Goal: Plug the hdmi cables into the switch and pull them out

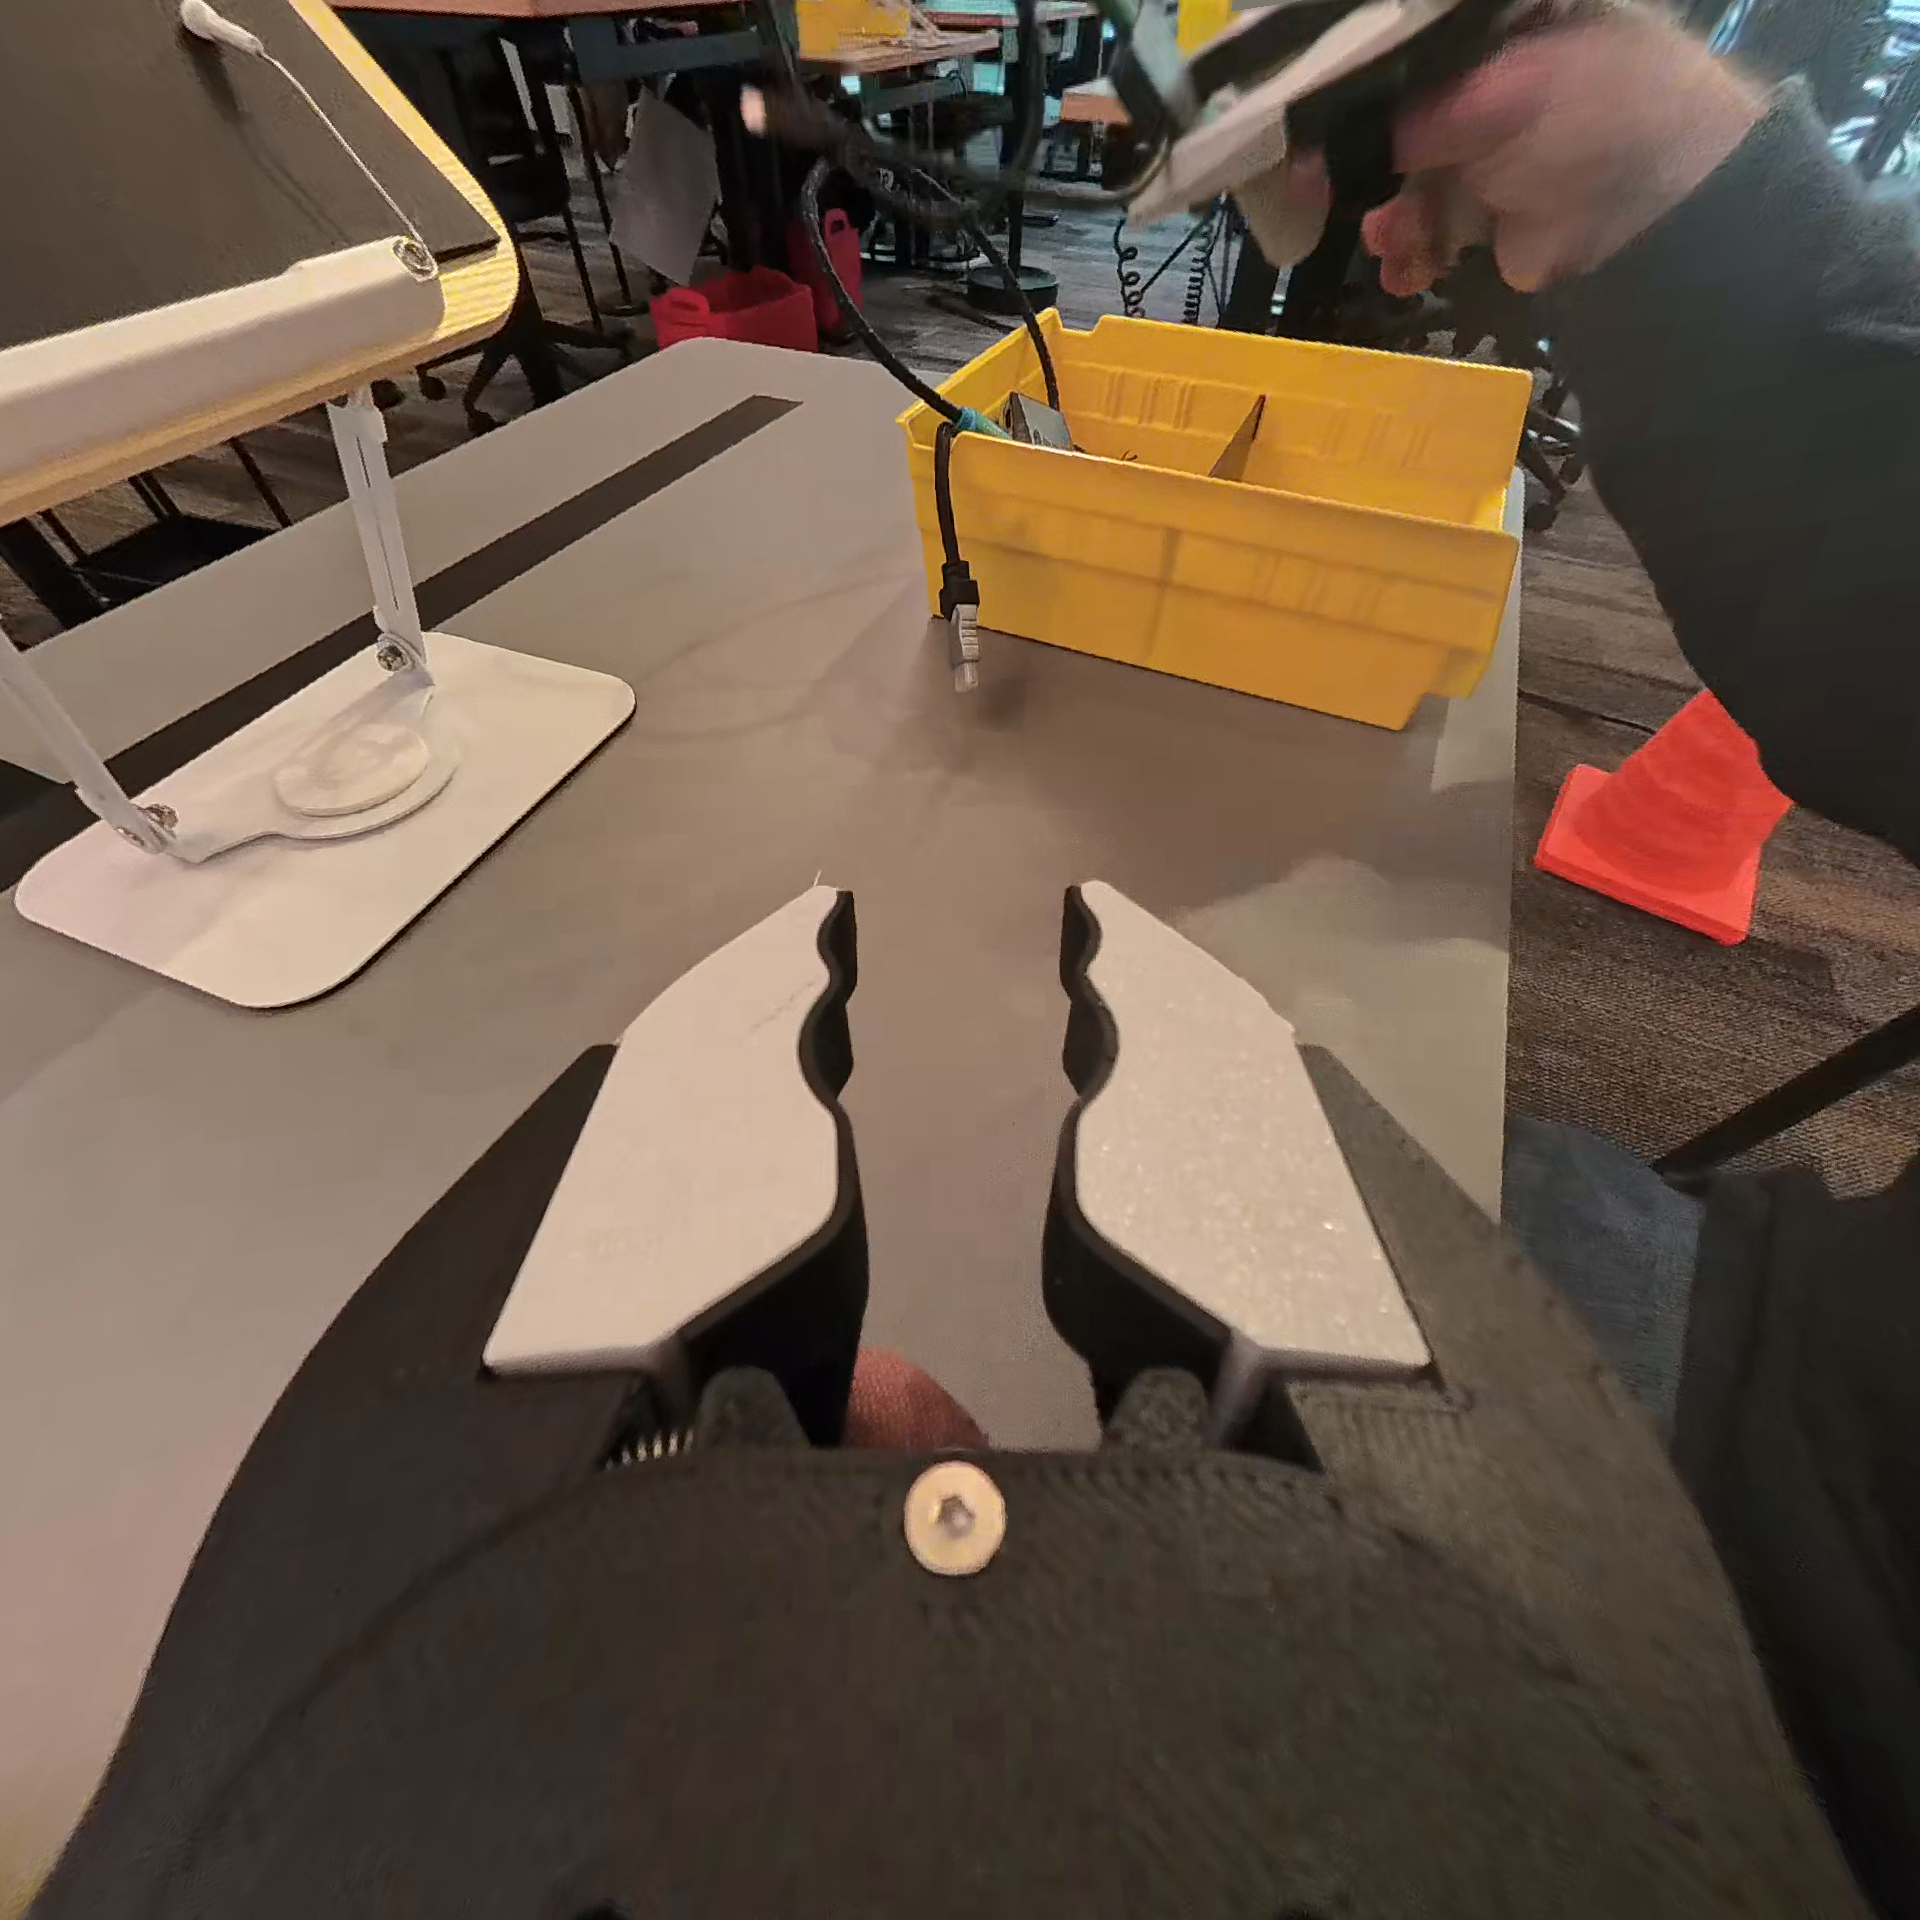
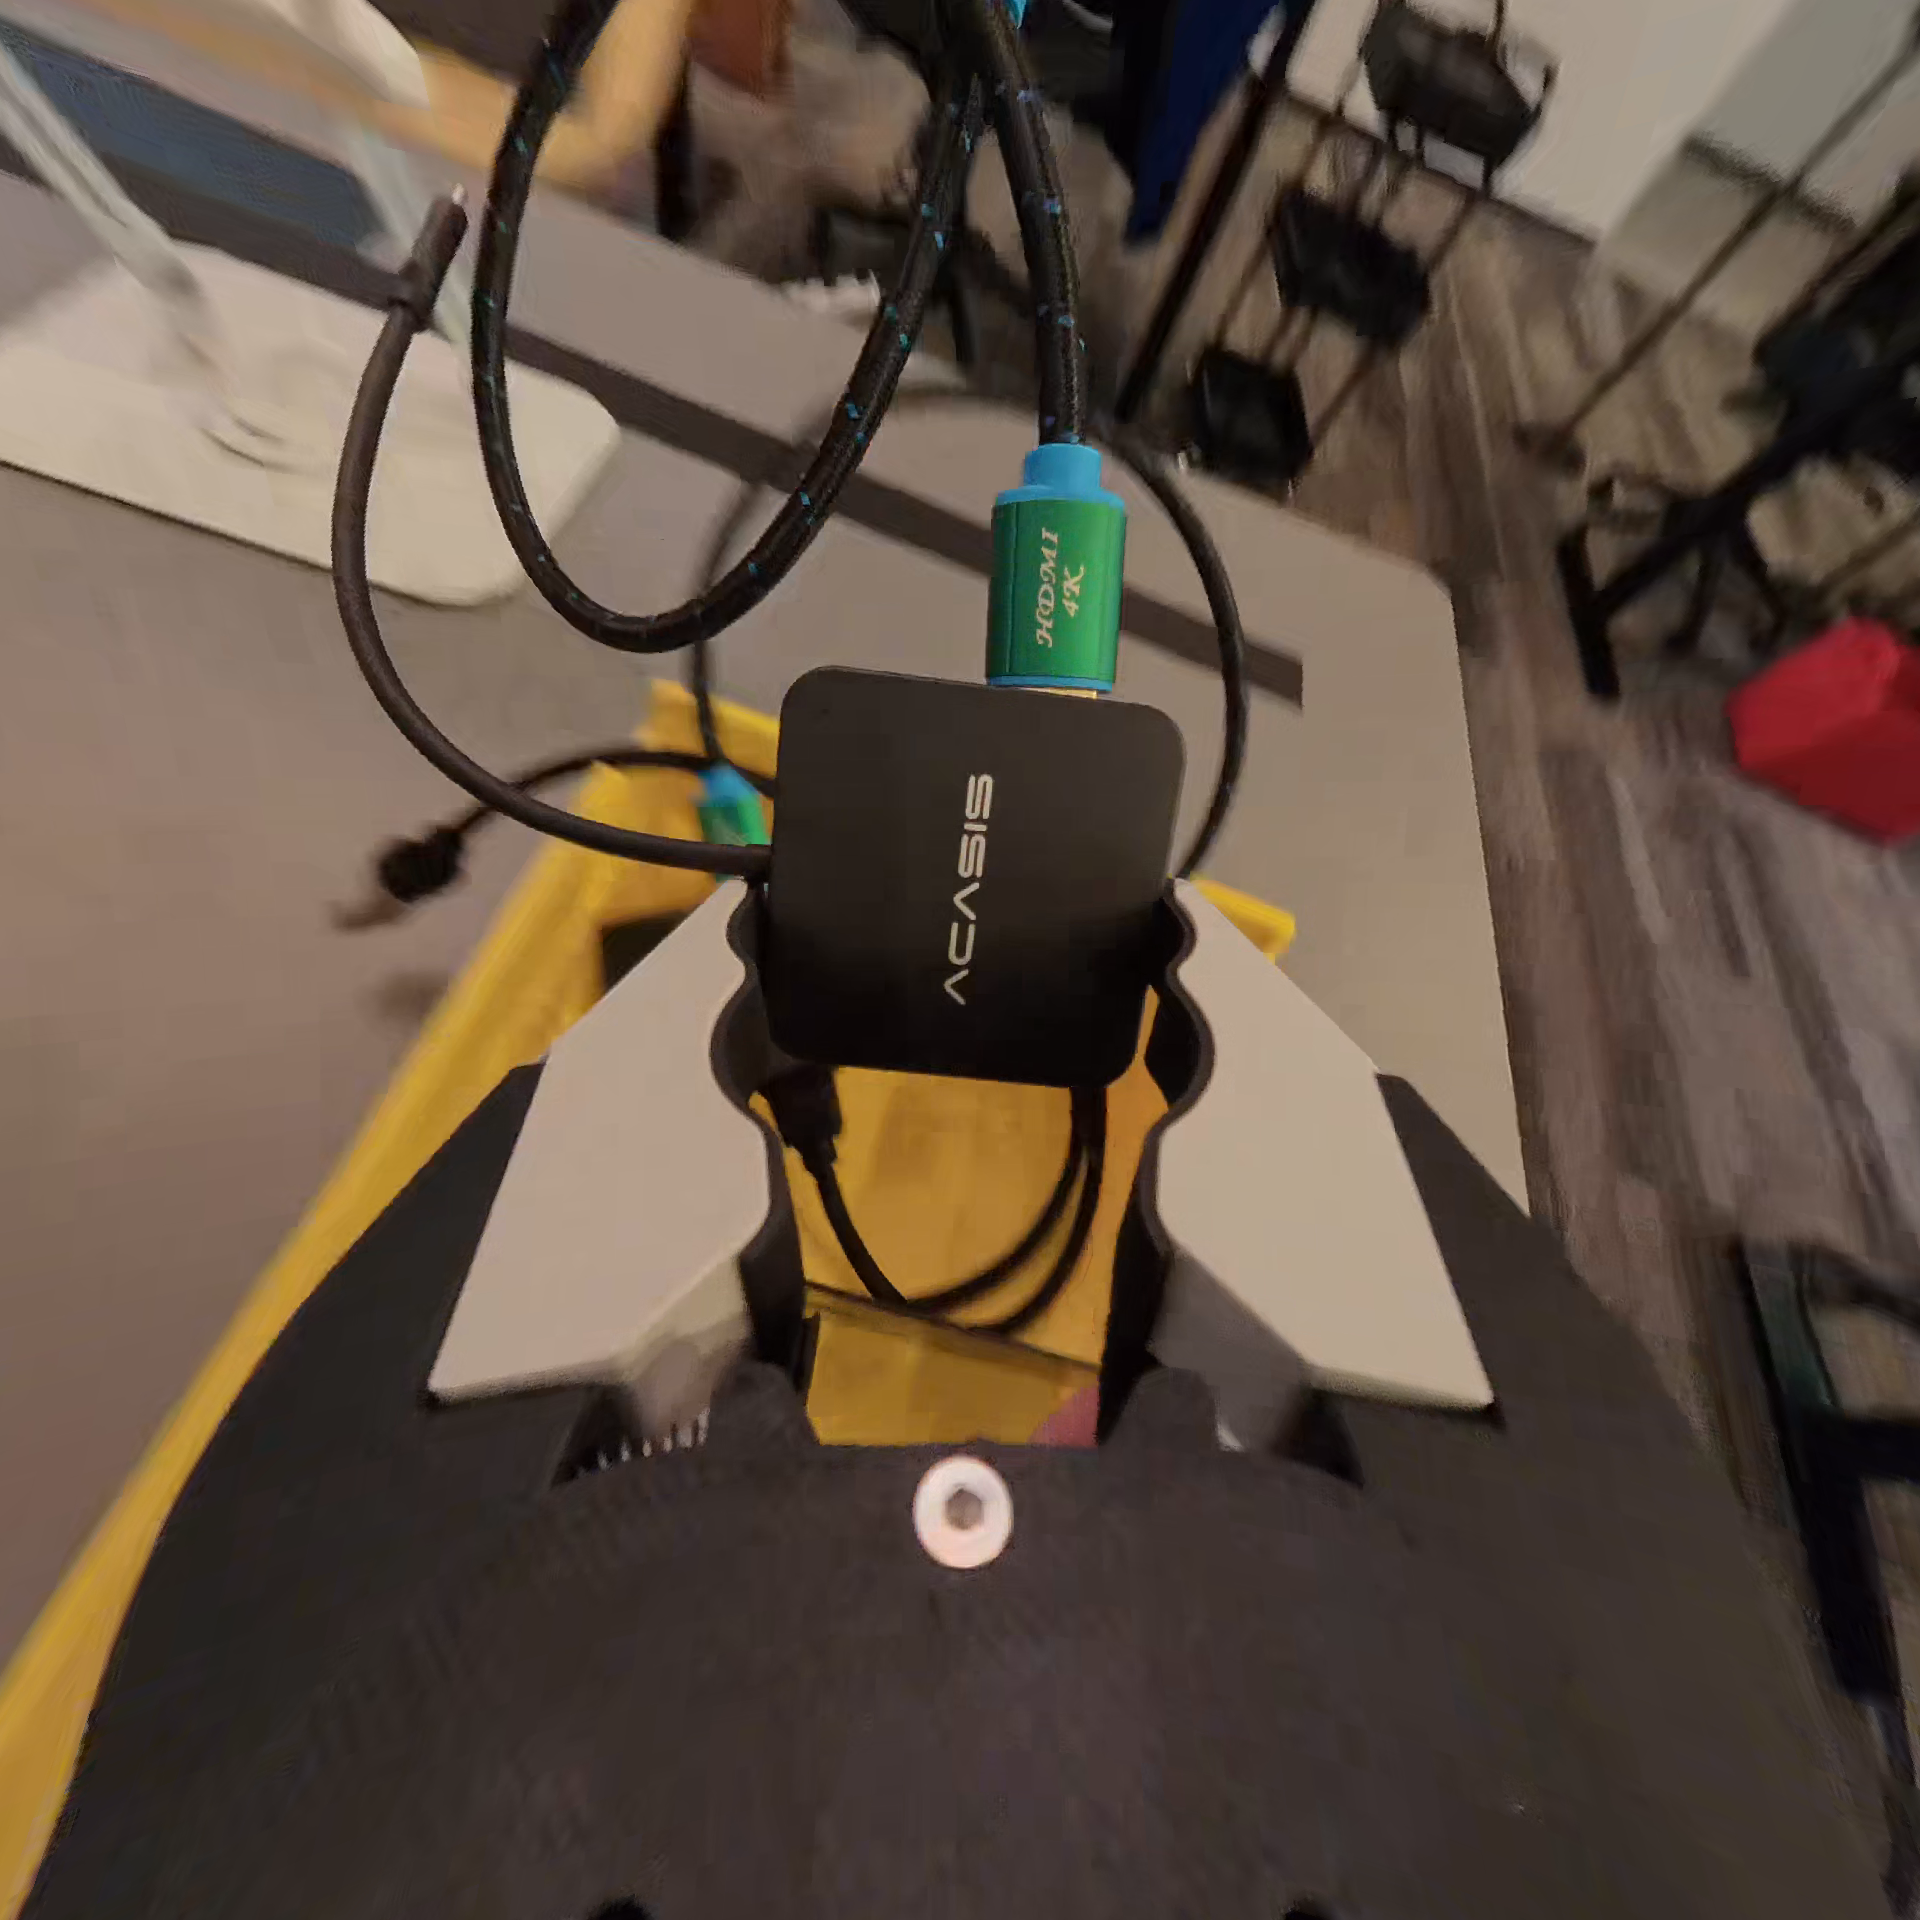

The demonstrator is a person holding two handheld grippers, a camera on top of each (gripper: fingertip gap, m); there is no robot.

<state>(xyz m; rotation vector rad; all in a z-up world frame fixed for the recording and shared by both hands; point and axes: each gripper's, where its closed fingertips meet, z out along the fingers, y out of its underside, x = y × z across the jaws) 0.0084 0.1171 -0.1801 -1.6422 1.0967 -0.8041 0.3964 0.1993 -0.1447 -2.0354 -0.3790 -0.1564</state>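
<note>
My right gripper (image 2: 961, 904) is shut on a black switch box (image 2: 966, 883) and holds it in the air above the yellow bin (image 2: 499, 987). A green HDMI plug (image 2: 1058, 587) with a blue collar sits in the switch's far edge, and its braided cable (image 2: 520, 416) loops upward. A second green plug (image 2: 732, 816) shows behind the switch's left corner. A thin black cable (image 2: 364, 540) leaves the switch's left side. My left gripper (image 1: 958, 914) is open and empty over the grey table (image 1: 727, 727). A black cable's connector (image 1: 961, 623) hangs over the bin (image 1: 1195, 582) onto the table.
A white stand base (image 1: 312, 810) carries a tilted board (image 1: 208, 208) at the left. The right gripper (image 1: 1247, 125) and a hand show blurred at the upper right. An orange cone (image 1: 1662, 821) stands on the floor past the table's right edge. The tips of one gripper are about 40 cm away from the tips of the other.
</note>
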